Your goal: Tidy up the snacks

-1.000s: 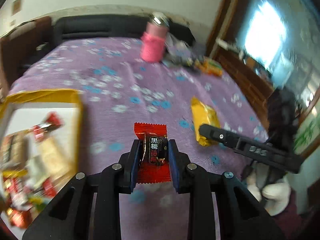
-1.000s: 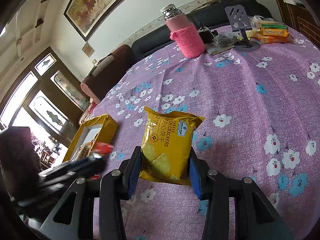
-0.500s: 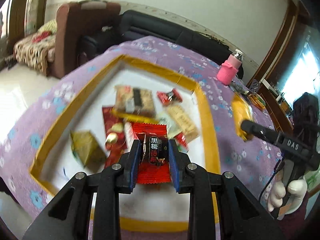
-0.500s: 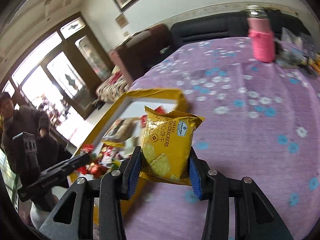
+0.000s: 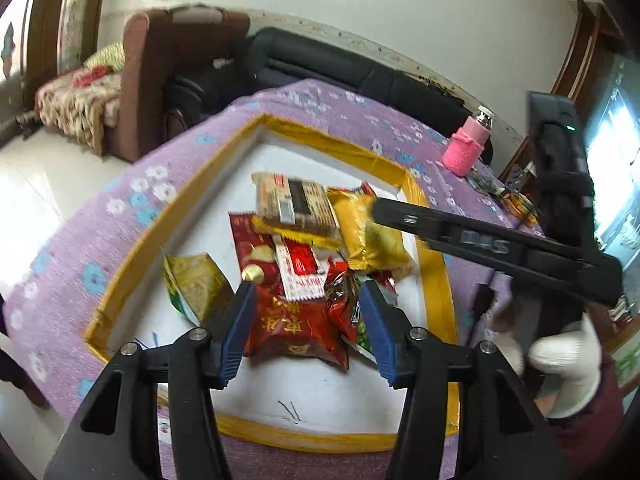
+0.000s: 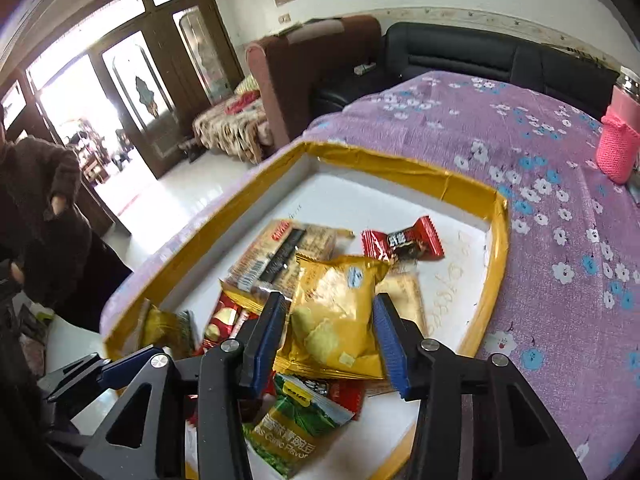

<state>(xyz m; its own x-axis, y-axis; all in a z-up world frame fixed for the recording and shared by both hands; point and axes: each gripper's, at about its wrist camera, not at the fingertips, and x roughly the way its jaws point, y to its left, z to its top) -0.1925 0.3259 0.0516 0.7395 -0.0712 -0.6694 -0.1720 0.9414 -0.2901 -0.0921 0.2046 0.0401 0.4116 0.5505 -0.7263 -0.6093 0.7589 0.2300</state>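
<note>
Yellow-rimmed and white-floored, the tray (image 5: 434,276) is lying on the purple flowered table (image 6: 560,208) near its edge, and it is already holding most of the snacks: a brown cracker pack (image 5: 294,206), a red bag (image 5: 296,320), a small gold pouch (image 5: 192,286), a green garlic-pea packet (image 6: 296,428) and other wrappers piled toward the tray's middle.

Left claw (image 5: 306,326): its jaws have just been opening and are standing apart over the red bag, pads clear of everything; nothing is being gripped. Which wrapper it let go cannot be told for certain; a small red candy (image 6: 404,240) is lying loose by the tray's far side.

Right claw (image 6: 330,334): its jaws have just been opening a little. The yellow cheese-cracker bag (image 6: 336,312) is sitting between the blue pads (image 6: 266,344) on top of the pile, with a visible gap at the right pad, so it appears to be released rather than held.

Judged from this, both current deliveries are finishing. A few orange packets (image 5: 520,204) are still lying on the table beyond the pink-sleeved bottle (image 5: 468,148), toward the far corner, so collecting is probably not yet complete.
</note>
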